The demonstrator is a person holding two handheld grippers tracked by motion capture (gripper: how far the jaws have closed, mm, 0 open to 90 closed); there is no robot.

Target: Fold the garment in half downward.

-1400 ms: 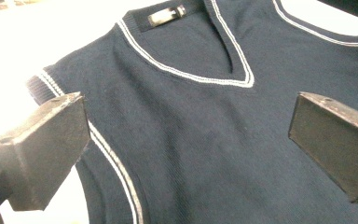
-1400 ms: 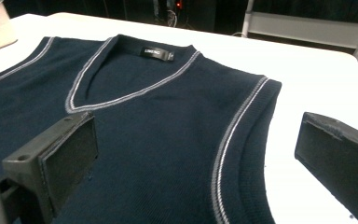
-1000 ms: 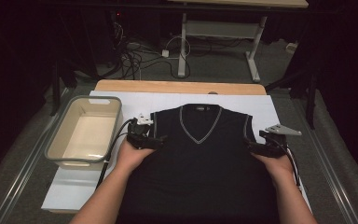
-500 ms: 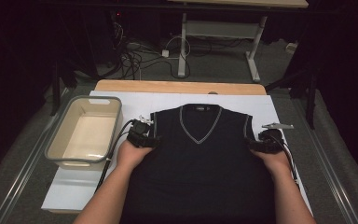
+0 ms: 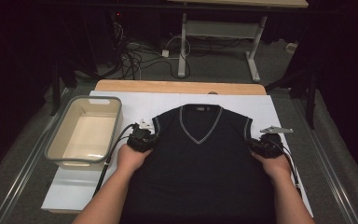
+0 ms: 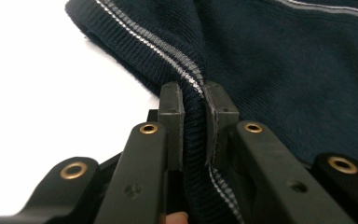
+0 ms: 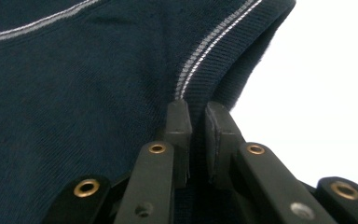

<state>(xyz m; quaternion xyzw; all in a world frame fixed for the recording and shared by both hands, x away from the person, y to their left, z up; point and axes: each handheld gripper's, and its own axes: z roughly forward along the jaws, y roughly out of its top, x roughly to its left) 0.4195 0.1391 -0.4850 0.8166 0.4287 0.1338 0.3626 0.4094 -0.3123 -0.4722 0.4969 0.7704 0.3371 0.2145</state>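
Navy knit vest (image 5: pixel 200 158) lay flat, front up, at the centre of the white sheet on the desk (image 5: pixel 177 87), neck at 12 o'clock, hem running off toward the person at 6 o'clock. Left gripper (image 5: pixel 142 139) sat at 9 o'clock of the vest, clenched on the ribbed armhole edge; the left gripper view showed the trim (image 6: pixel 193 135) bunched between the pads with the grey stripe running through the pinch. Right gripper (image 5: pixel 265 145) sat at 3 o'clock, clamped on the opposite armhole rib (image 7: pixel 193 88), fold squeezed tight between its pads. Risks, as a judgement: each hold took only the narrow rib, so a lift or pull could let the stretchy knit slide out, most likely on the right, where less cloth seemed to sit between the pads. Uneven pull from the two sides would skew the garment or drag it across the sheet, and the hanging hem could snag on the desk's near edge. Hard tugging might stretch the armholes. Vest itself: dark navy, fine rib, sleeveless, V-neck (image 5: pixel 199 128) and armholes edged with thin grey-white stripes, a small label at the back of the neck, surface mostly smooth. Beige plastic tub (image 5: pixel 85 133) stood empty at 9 o'clock, apart from the vest.
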